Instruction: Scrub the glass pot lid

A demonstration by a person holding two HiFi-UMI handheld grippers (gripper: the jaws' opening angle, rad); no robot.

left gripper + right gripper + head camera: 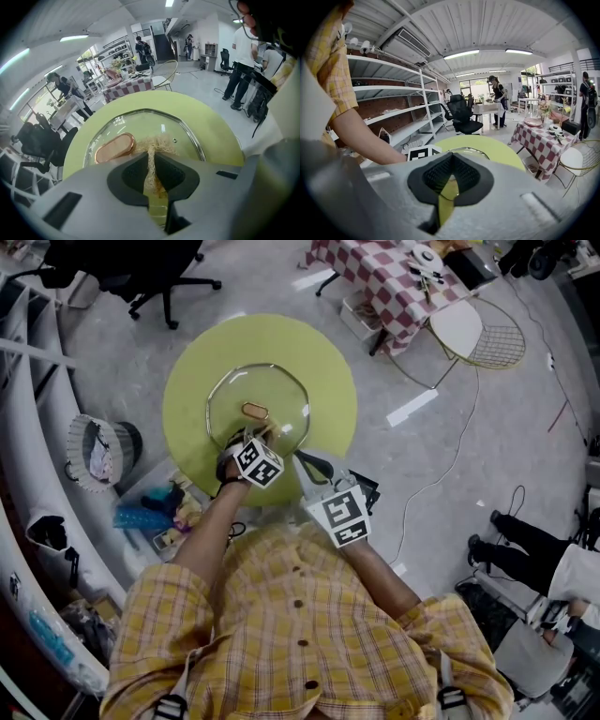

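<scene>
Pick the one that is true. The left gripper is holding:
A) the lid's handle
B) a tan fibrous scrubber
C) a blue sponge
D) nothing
B: in the left gripper view, the left gripper has its fingers closed on a tan fibrous scrubber, which lies against the glass pot lid beside its copper-coloured handle.

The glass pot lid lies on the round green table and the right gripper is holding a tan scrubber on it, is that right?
Wrong gripper. The left gripper view shows the left gripper with its jaws shut on the tan scrubber, holding it on the glass pot lid on the round green table; the right gripper holds nothing.
</scene>
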